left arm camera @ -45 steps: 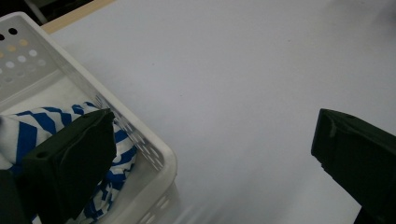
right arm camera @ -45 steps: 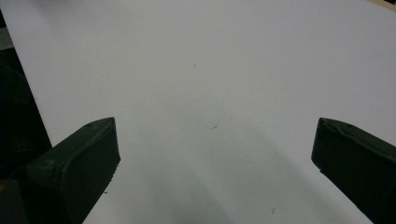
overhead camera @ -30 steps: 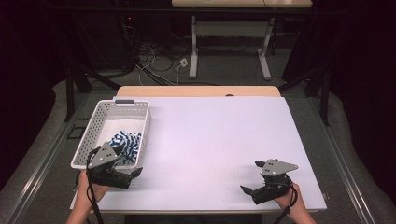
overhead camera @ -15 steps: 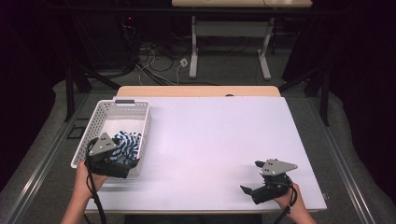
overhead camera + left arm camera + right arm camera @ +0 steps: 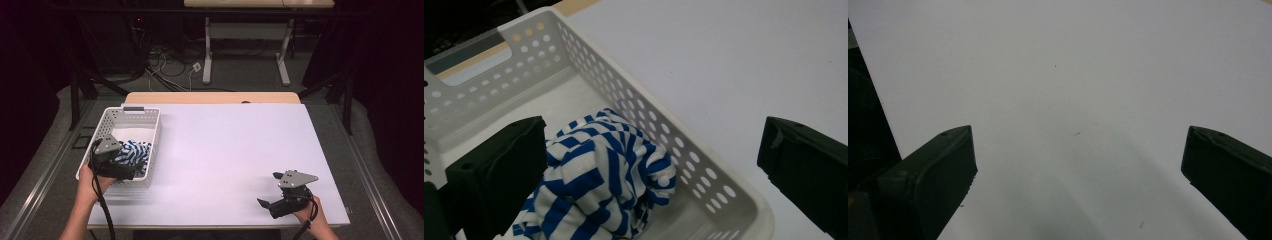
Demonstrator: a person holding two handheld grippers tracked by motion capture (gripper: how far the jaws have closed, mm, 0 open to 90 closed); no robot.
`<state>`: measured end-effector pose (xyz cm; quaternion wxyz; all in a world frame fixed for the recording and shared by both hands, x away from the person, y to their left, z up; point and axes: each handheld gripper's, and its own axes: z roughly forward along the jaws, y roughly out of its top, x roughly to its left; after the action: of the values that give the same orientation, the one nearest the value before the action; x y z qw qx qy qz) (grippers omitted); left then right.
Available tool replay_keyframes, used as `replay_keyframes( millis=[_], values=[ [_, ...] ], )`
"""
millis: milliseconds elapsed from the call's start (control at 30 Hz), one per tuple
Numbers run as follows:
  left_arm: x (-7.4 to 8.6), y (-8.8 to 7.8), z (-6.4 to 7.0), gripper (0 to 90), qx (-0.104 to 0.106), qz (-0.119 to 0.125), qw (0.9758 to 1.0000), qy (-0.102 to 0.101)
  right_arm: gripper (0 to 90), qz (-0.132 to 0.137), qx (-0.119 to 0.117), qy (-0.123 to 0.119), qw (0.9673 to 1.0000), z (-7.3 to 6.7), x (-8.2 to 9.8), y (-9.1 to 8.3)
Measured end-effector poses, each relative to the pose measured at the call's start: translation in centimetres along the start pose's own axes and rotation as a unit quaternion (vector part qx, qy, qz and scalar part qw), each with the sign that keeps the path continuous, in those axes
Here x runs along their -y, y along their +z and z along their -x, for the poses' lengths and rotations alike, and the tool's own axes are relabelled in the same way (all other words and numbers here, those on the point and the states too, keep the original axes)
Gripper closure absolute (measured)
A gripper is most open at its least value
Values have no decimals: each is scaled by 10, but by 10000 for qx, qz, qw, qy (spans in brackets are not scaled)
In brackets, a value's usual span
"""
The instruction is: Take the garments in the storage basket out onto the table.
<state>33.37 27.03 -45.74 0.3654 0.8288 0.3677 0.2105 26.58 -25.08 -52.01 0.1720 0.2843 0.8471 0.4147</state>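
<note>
White tabletop (image 5: 225, 150) lies bare between both wide-open grippers; left gripper (image 5: 649, 165) straddles basket wall (image 5: 664, 145).

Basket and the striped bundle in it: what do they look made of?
Basket: likely moulded white plastic, matte, with even rows of punched holes and a cut handle slot. Bundle: soft fabric, probably knit cotton, blue and white stripes, crumpled into folds.

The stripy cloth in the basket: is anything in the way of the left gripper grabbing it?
Nothing visible lies over the cloth. The left gripper hangs open above it, but its jaws straddle the basket wall: one jaw is inside beside the cloth, the other outside over the table. That wall could get in the way.
</note>
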Motion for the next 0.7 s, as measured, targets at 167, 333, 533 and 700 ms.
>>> replay_keyframes(
  millis=[167, 333, 533, 700],
  values=[
    [0, 4, -13, 0, -118, -170, 9997, -126, 10, -17, -20, -17, 10000, 1, 1, 1],
    [0, 8, -19, 0, -148, -319, 9992, -174, 11, -18, -32, -8, 10000, 1, 1, 1],
    [2, 17, -28, 0, -197, -615, 9976, -254, 10, -32, -29, 0, 10000, 1, 0, 2],
    [3, 26, -36, 0, -200, -874, 9956, -265, 11, -35, -42, 9, 10000, 1, 0, 2]
  ],
)
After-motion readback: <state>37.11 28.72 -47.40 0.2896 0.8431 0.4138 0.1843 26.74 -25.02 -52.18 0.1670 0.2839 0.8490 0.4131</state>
